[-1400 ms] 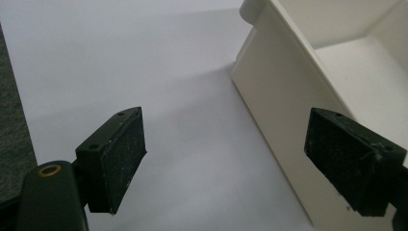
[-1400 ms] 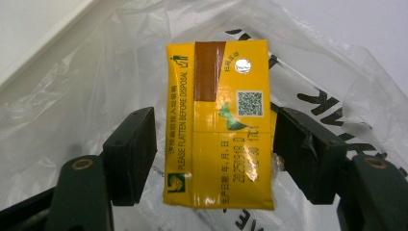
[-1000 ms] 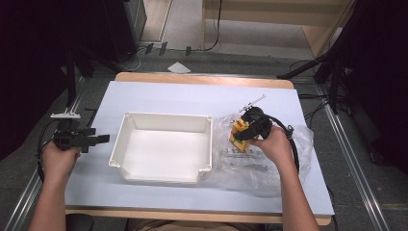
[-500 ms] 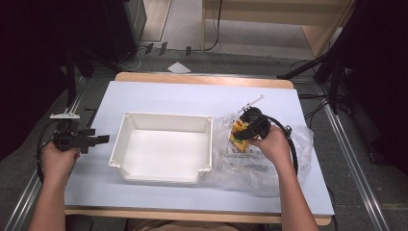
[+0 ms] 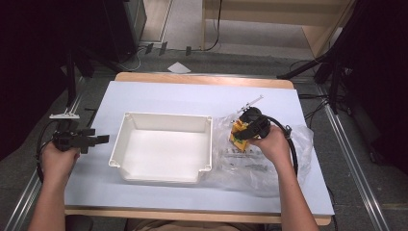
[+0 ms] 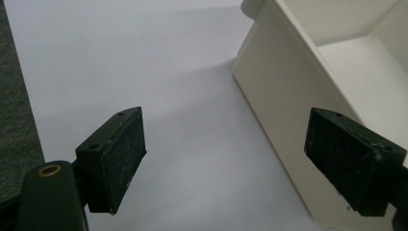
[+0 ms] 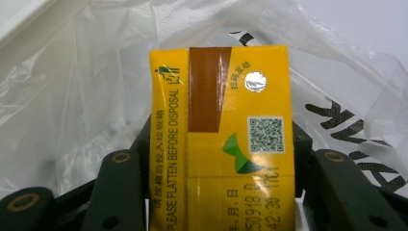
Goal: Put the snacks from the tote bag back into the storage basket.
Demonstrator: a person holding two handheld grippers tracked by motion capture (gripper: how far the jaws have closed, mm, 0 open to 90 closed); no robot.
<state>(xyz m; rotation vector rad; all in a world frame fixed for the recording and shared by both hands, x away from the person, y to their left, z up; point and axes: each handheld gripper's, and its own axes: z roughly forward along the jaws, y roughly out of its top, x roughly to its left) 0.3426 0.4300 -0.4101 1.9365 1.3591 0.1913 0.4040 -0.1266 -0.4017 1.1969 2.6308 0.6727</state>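
Note:
A yellow drink carton lies on a clear plastic bag at the table's right. My right gripper is shut on the carton, its pads pressing both long sides. Its jaws have been closing within the last second, with the carton between them. At the table's left edge my left gripper is open and holds nothing. It points at the outer left wall of an empty white tray.
The tray stands mid-table on a pale blue tabletop. The bag bears black print and spreads toward the right front corner. A cable loops from the right gripper. Grey floor and metal rails flank the table.
Neither hand has moved. The carton stays in the same spot on the bag, between the right gripper's jaws.

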